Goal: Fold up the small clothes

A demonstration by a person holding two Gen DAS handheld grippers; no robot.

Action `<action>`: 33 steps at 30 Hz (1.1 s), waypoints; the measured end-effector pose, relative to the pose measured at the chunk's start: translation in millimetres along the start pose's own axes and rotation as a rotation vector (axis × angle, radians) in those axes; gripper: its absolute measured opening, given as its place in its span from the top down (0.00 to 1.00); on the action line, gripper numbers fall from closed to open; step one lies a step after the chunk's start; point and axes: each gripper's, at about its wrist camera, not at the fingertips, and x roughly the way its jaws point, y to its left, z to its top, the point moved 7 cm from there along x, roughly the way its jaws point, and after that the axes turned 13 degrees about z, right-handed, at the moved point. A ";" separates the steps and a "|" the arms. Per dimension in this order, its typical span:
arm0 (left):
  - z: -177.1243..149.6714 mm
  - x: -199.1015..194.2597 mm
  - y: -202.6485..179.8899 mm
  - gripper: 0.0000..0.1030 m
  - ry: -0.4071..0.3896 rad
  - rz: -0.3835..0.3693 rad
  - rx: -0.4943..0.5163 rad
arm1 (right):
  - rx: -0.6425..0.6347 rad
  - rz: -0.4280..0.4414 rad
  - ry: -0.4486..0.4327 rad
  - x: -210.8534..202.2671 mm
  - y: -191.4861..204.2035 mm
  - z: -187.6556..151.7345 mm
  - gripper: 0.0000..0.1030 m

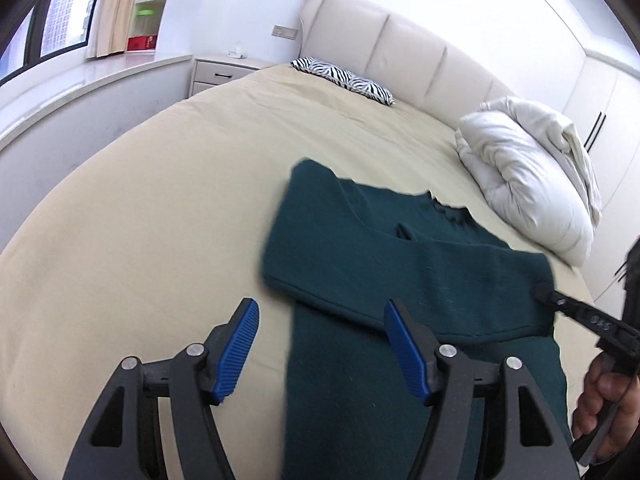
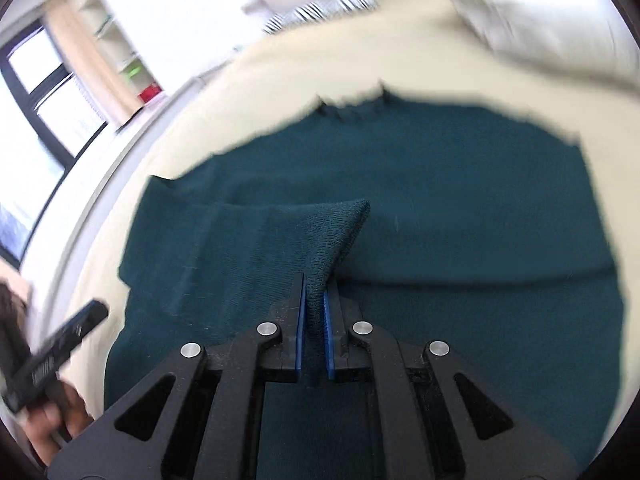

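A dark green knit garment (image 1: 384, 256) lies on the beige bed (image 1: 152, 208), one part folded across the rest. My left gripper (image 1: 320, 312) is open and empty, hovering over the garment's near left edge. My right gripper (image 2: 315, 292) is shut on a pinched fold of the green garment (image 2: 440, 184) and lifts that bit of cloth a little off the rest. In the left wrist view the right gripper (image 1: 538, 291) reaches in from the right and meets the garment's right edge. In the right wrist view the left gripper (image 2: 96, 310) shows at lower left, blurred.
A white folded duvet (image 1: 528, 184) sits on the bed to the right of the garment. A zebra-print pillow (image 1: 344, 76) lies by the padded headboard (image 1: 400, 40). A window ledge (image 1: 80, 80) and a nightstand (image 1: 224, 72) stand to the left. A wardrobe (image 1: 600, 120) is at right.
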 end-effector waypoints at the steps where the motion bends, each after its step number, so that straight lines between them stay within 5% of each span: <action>1: 7.4 0.3 3.5 0.34 -0.012 0.010 -0.004 | -0.037 -0.011 -0.027 -9.8 2.8 10.2 0.94; 6: 37.8 14.0 7.2 0.34 -0.037 0.033 -0.006 | -0.069 -0.057 -0.110 -35.6 -29.4 55.6 0.94; 12: 59.4 66.3 -8.7 0.34 0.053 0.078 0.051 | 0.131 -0.111 0.009 9.6 -127.7 37.3 0.94; 17: 68.0 116.9 -21.5 0.34 0.147 0.107 0.068 | 0.140 -0.074 0.010 21.5 -134.8 27.7 0.93; 23: 78.2 145.9 -43.5 0.35 0.164 0.154 0.165 | 0.103 -0.057 0.005 23.1 -129.8 28.0 0.93; 26: 80.0 161.5 -41.0 0.54 0.190 0.147 0.137 | 0.063 -0.056 0.014 20.2 -115.7 24.0 0.93; 28: 80.6 161.5 -43.4 0.87 0.194 0.126 0.150 | 0.045 -0.060 0.017 21.0 -110.8 24.8 0.93; 33: 83.7 148.8 -35.3 0.93 0.126 0.133 0.202 | 0.011 -0.054 0.015 21.4 -97.4 32.6 0.93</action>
